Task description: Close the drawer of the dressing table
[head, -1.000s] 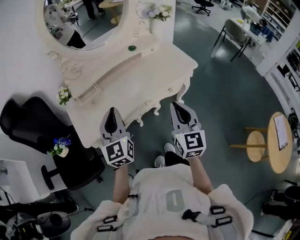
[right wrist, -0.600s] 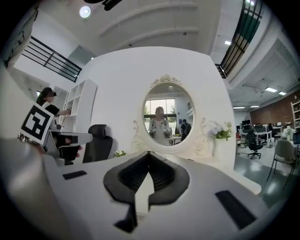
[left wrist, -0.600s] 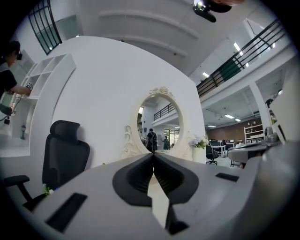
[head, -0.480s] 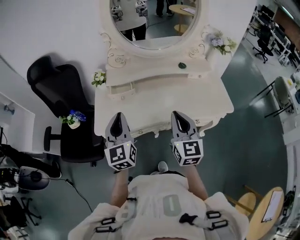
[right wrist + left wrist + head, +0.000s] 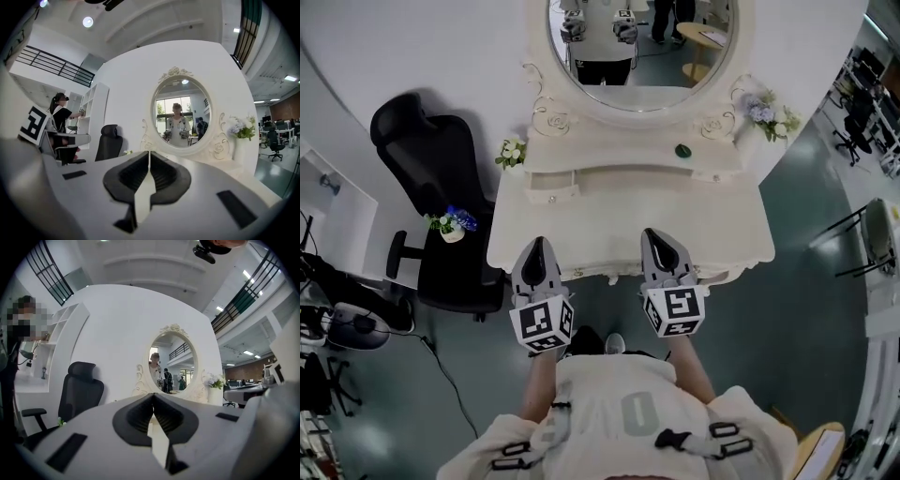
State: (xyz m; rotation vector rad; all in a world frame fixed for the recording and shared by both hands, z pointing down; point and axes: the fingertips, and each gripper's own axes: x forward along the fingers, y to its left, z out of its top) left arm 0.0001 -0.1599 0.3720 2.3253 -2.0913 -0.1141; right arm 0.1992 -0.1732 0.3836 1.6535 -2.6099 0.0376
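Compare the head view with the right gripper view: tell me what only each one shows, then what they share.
Only the head view: the small drawer jutting from the dressing table, and a green thing on its shelf. Only the right gripper view: a person at white shelves. Both: the oval mirror, black chair, flowers right of the mirror, and the shut right gripper.

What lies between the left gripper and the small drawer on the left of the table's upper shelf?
Only bare white tabletop. The head view shows nothing standing on that stretch between the left gripper and the small drawer.
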